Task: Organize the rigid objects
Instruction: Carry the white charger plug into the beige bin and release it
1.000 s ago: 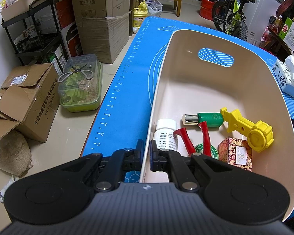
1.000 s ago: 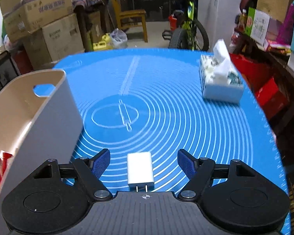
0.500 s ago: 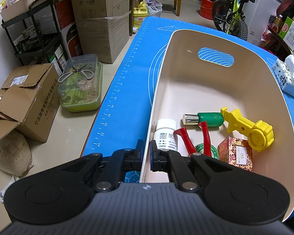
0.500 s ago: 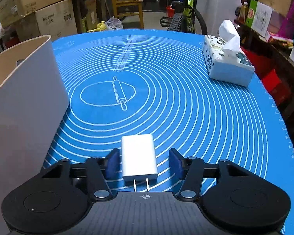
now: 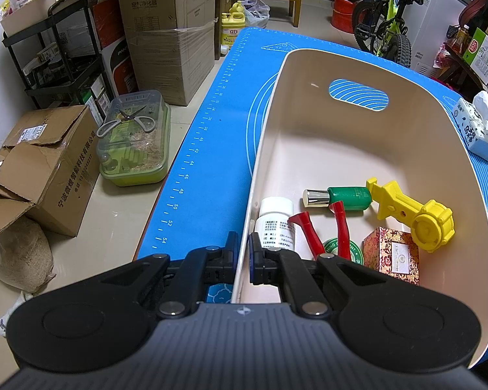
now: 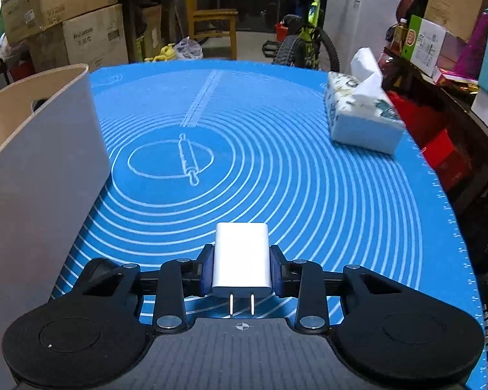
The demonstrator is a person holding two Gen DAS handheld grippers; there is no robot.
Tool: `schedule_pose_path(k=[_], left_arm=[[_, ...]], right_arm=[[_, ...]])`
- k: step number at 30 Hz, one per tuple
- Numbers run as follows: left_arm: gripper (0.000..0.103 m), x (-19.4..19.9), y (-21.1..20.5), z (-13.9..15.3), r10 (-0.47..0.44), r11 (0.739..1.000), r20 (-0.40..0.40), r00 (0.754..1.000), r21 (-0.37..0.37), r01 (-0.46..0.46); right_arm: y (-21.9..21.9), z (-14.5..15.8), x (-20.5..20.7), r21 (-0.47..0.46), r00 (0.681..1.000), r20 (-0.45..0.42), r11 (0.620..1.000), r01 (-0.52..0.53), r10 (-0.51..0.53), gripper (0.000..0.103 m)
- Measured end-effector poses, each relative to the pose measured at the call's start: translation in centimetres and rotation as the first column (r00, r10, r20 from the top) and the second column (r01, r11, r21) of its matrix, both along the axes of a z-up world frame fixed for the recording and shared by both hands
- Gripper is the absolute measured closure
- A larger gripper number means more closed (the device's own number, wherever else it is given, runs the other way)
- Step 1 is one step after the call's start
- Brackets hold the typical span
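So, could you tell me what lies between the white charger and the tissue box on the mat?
Nothing: in the right wrist view, only bare blue mat separates the white charger, clamped in the right gripper, from the tissue box.

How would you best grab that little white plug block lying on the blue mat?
Across its two flat long sides, coming from the prong end. The white charger lies flat, prongs toward the right gripper, whose blue pads already squeeze those sides.

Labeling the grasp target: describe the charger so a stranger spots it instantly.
On the blue mat, right of the beige bin, find the right gripper. The white charger sits clamped in it, two prongs toward the camera; the tissue pack is soft and patterned.
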State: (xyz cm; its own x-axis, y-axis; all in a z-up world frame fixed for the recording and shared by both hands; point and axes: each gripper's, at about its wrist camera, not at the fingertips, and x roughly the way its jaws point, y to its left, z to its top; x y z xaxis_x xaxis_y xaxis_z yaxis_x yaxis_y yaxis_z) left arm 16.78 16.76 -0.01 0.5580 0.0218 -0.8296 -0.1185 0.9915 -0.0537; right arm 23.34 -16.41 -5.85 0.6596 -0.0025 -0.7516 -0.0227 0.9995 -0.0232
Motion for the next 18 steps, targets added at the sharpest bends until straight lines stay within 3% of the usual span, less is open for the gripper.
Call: schedule_pose_path(k=[18], left_arm=[[0.095, 0.0, -0.2, 0.0, 0.000, 1.000, 0.000, 1.000, 0.002, 0.000]], right_arm=[[-0.1, 8.7, -2.1, 0.051, 0.981, 0.196, 0.998, -0.027, 0.016, 0.060]])
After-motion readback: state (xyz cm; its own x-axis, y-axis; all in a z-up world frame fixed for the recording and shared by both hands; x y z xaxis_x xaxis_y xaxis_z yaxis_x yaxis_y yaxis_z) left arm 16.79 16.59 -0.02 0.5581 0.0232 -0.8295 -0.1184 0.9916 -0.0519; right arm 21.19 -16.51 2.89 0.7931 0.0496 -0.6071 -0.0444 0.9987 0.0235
